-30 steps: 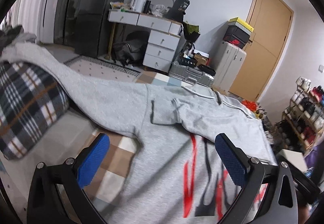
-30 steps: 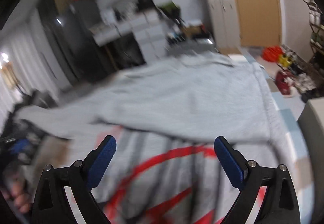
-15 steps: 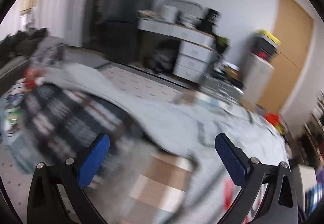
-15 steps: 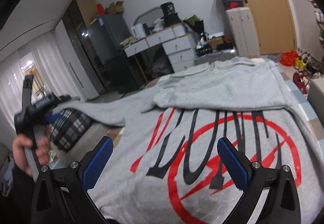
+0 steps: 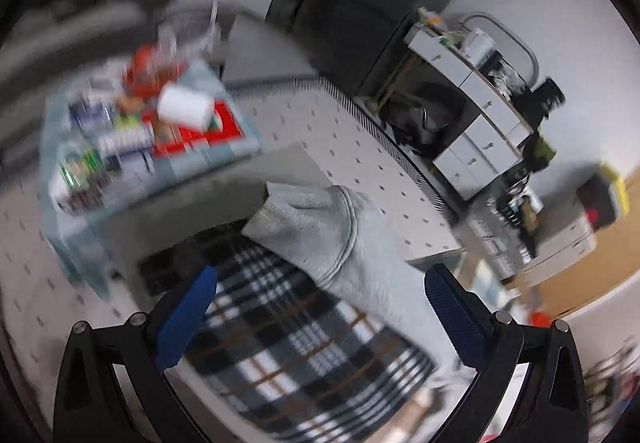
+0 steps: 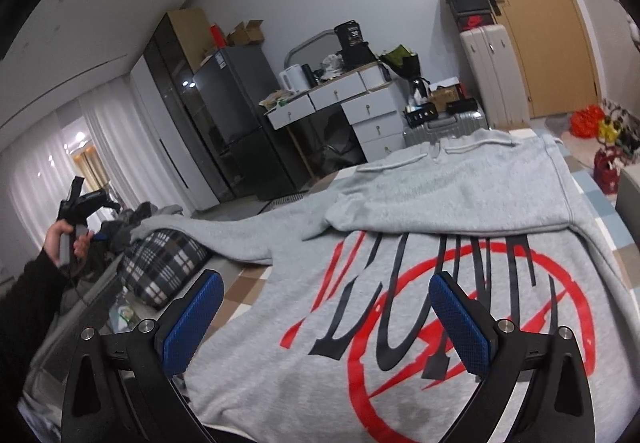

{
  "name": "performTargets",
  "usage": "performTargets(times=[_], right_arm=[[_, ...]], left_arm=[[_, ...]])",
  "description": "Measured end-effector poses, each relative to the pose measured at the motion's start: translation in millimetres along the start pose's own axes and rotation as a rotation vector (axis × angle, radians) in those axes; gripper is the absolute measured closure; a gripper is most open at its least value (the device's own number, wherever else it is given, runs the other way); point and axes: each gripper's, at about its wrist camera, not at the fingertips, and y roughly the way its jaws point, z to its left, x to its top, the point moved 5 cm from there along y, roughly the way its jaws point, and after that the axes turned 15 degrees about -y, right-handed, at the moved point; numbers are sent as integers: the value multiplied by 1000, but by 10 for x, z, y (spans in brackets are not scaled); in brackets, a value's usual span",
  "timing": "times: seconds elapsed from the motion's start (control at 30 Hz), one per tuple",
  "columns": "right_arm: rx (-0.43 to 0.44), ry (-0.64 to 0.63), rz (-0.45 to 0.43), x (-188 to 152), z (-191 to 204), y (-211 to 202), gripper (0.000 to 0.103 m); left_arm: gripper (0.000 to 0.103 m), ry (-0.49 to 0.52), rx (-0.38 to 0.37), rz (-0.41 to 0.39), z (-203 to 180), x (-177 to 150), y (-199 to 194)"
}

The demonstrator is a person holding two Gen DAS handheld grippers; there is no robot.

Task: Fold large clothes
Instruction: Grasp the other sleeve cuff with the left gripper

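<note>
A large grey sweatshirt (image 6: 440,323) with a red and black print lies spread on the bed. One sleeve (image 6: 460,199) is folded across its chest. The other sleeve (image 6: 224,239) stretches left over a plaid pillow (image 6: 160,267). My right gripper (image 6: 326,327) is open and empty above the sweatshirt's near hem. My left gripper (image 5: 320,319) is open and empty, just short of the sleeve cuff (image 5: 320,231) lying on the plaid pillow (image 5: 304,355). It also shows in the right wrist view (image 6: 86,207), held at the far left.
A low table (image 5: 132,147) with snacks and a paper roll stands beside the bed, past the pillow. A dotted rug (image 5: 360,171), a white desk (image 6: 340,99), a dark fridge (image 6: 236,115), suitcases (image 6: 484,75) and a wooden door (image 6: 560,23) lie beyond the bed.
My left gripper has swung left from the sweatshirt's body to the sleeve cuff on the plaid pillow. My right gripper has steadied over the near hem. Both stayed open.
</note>
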Motion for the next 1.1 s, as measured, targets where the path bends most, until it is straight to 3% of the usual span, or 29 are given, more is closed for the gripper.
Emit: performTargets(times=[0.03, 0.13, 0.37, 0.43, 0.5, 0.57, 0.7, 0.8, 1.1], right_arm=[[3, -13, 0, -2, 23, 4, 0], [-10, -54, 5, -23, 76, 16, 0], [-12, -87, 30, -66, 118, 91, 0], [-12, -102, 43, -81, 140, 127, 0], [-11, -115, 56, -103, 160, 151, 0], [-12, -135, 64, -123, 188, 161, 0], [-22, -190, 60, -126, 264, 152, 0], [-13, -208, 62, -132, 313, 164, 0], [0, -236, 58, -133, 383, 150, 0]], left_arm=[[1, -27, -9, 50, 28, 34, 124], [1, -105, -1, 105, 118, 55, 356], [3, -215, -64, 62, 175, 106, 469], [21, -224, -67, 14, 157, 170, 408], [55, -219, -58, 34, 133, 193, 470], [71, -226, -24, 64, 171, 189, 560], [91, -249, -15, 37, 254, 201, 533], [97, -236, -28, 10, 232, 210, 451], [100, -89, -69, -81, -251, 244, 171]])
